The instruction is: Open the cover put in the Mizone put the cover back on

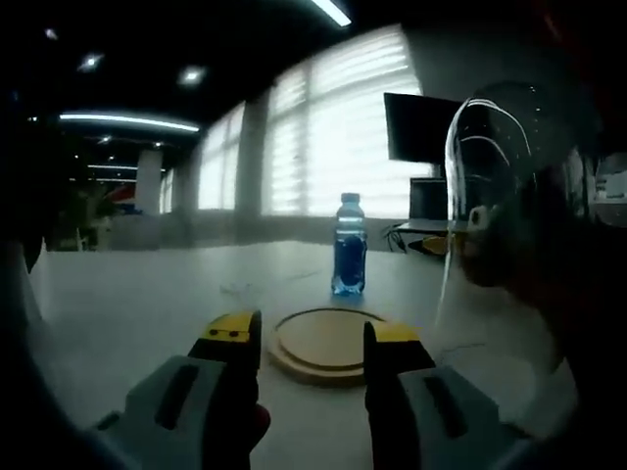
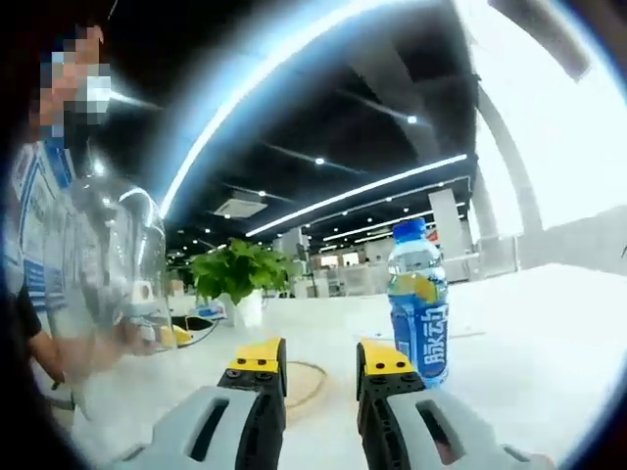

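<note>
A Mizone bottle (image 1: 349,247) with a blue label and blue cap stands upright on the pale table, just beyond a round wooden base (image 1: 328,343). My left gripper (image 1: 312,343) is open and empty, its yellow-tipped jaws framing the near edge of the base. A clear glass dome cover (image 1: 495,196) with a small knob hangs at the right, off the base. In the right gripper view the bottle (image 2: 419,305) stands just right of my open, empty right gripper (image 2: 321,367). The dome (image 2: 110,279) is at the left there, in front of a person. What holds it I cannot tell.
A dark monitor (image 1: 419,125) and bright shuttered windows stand behind the table. A potted green plant (image 2: 240,269) sits at the table's far side. The person (image 2: 39,245) in a striped top stands close at the left. White tabletop (image 2: 549,343) stretches to the right of the bottle.
</note>
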`<state>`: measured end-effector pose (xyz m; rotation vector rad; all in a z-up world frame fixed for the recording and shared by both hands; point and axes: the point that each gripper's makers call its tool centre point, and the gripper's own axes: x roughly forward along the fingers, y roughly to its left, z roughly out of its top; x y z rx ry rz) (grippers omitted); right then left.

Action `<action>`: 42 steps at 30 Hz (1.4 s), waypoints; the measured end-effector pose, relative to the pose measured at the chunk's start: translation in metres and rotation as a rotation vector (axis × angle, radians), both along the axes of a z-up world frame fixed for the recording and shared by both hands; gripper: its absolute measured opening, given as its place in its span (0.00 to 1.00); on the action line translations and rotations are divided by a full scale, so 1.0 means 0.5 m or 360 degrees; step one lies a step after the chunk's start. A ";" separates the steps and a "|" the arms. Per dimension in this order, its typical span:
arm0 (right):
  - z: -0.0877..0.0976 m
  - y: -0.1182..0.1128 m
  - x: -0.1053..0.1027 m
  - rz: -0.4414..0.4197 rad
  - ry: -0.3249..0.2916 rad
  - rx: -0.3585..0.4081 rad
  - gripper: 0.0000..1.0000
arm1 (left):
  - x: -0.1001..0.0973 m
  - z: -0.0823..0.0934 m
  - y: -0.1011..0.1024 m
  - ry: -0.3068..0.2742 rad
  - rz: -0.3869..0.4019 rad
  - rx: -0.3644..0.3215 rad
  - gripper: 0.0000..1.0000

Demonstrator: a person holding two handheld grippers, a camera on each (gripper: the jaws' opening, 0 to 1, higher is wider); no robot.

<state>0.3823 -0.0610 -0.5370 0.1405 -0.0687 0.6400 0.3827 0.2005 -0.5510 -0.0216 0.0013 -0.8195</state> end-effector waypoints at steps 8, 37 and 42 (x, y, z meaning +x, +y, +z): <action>-0.009 0.001 -0.002 0.0016 0.0059 0.0033 0.20 | 0.005 -0.011 0.000 0.0057 0.0013 -0.0031 0.34; -0.052 -0.044 0.037 -0.0257 0.0103 -0.0173 0.20 | -0.029 0.000 -0.022 0.0029 -0.0142 -0.0045 0.30; -0.048 -0.047 0.036 -0.0264 0.0090 -0.0165 0.20 | -0.028 -0.001 -0.017 0.0040 -0.0135 -0.0056 0.30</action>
